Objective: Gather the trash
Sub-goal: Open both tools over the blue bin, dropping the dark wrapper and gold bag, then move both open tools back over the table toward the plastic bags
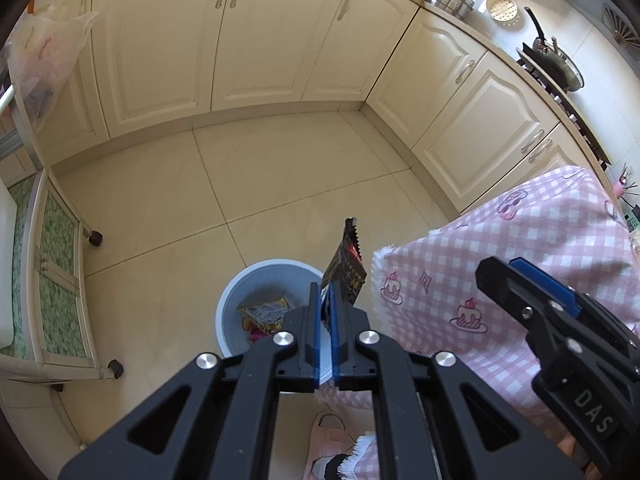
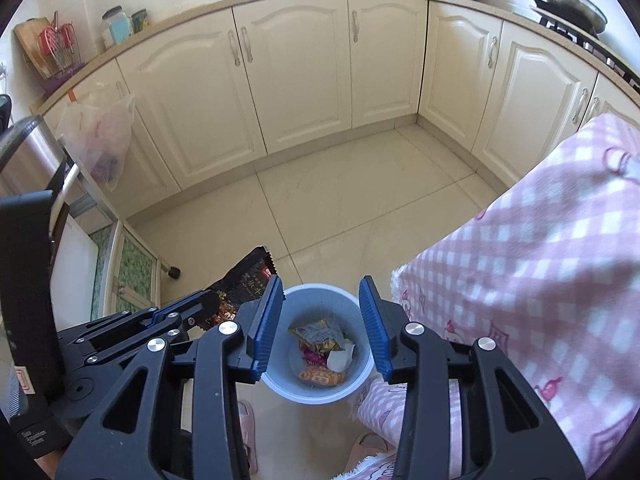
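In the left wrist view, the left gripper point(image 1: 329, 300) was closed nearly all the way, its blue pads pinching the lower edge of a dark snack wrapper point(image 1: 345, 270) that stood up from the fingertips and leaned slightly to their right, its serrated end uppermost. Just below and to the left of those fingertips sat the pale blue bin point(image 1: 230, 312), with a yellow packet point(image 1: 264, 312) and other scraps already inside; to the right of the fingers hung a pink checked cloth point(image 1: 520, 248), close to the wrapper's edge, and the right gripper point(image 1: 500, 276) showed beyond it, over the cloth. The step in hand looked to be the drop, and doing it well would probably mean carrying the fingertips further over the bin's mouth before letting go, since a light, stiff wrapper can flutter sideways and land on the floor or catch on the cloth's fringe. In the right wrist view, the right gripper point(image 2: 322, 320) stood wide open and held nothing, its two pads framing the bin point(image 2: 280, 384) directly beneath them, where several wrappers point(image 2: 320, 344) lay. The held wrapper point(image 2: 246, 280) appeared just left of the left-hand pad, still outside the bin's rim as far as this angle shows. It seemed wise to keep the empty tool off to the side so the fall stayed clear, and to open the holding fingers fully, low over the opening.
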A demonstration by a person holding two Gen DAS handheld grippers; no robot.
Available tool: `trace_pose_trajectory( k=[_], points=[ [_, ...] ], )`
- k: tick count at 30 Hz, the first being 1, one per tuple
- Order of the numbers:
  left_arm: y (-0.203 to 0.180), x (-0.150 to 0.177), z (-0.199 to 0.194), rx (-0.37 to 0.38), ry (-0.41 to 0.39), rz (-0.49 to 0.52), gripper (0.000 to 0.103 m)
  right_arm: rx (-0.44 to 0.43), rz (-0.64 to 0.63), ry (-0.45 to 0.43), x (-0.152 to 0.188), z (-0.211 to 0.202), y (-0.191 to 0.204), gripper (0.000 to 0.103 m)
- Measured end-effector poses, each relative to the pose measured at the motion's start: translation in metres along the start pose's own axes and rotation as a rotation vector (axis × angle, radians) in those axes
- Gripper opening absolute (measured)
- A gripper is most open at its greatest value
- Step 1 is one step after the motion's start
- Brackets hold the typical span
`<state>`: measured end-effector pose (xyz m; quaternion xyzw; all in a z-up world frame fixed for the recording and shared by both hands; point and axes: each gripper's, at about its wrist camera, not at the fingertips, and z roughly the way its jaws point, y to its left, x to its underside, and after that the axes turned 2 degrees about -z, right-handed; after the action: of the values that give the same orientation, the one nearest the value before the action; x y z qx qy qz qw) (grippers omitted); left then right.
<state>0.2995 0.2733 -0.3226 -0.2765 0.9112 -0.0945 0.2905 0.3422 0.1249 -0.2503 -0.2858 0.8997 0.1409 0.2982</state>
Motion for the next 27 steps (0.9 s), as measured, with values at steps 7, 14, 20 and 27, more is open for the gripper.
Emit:
trace_pose_trajectory(
  k=[7, 14, 20, 27],
  points=[
    [-0.019, -0.006, -0.021, 0.018, -0.058, 0.026, 0.045, 0.028, 0.013, -0.054, -0.004, -0.025, -0.006, 0.041],
    [-0.039, -0.005, -0.049, 0.032, -0.101, 0.056, 0.046, 0.046, 0.019, -0.100, -0.006, -0.056, -0.014, 0.042],
    [-0.065, -0.003, -0.085, 0.052, -0.152, 0.097, 0.046, 0.061, 0.036, -0.164, -0.006, -0.097, -0.027, 0.043],
    [-0.126, 0.009, -0.125, 0.116, -0.204, 0.188, 0.046, 0.110, 0.097, -0.249, 0.004, -0.154, -0.063, 0.046]
  ],
)
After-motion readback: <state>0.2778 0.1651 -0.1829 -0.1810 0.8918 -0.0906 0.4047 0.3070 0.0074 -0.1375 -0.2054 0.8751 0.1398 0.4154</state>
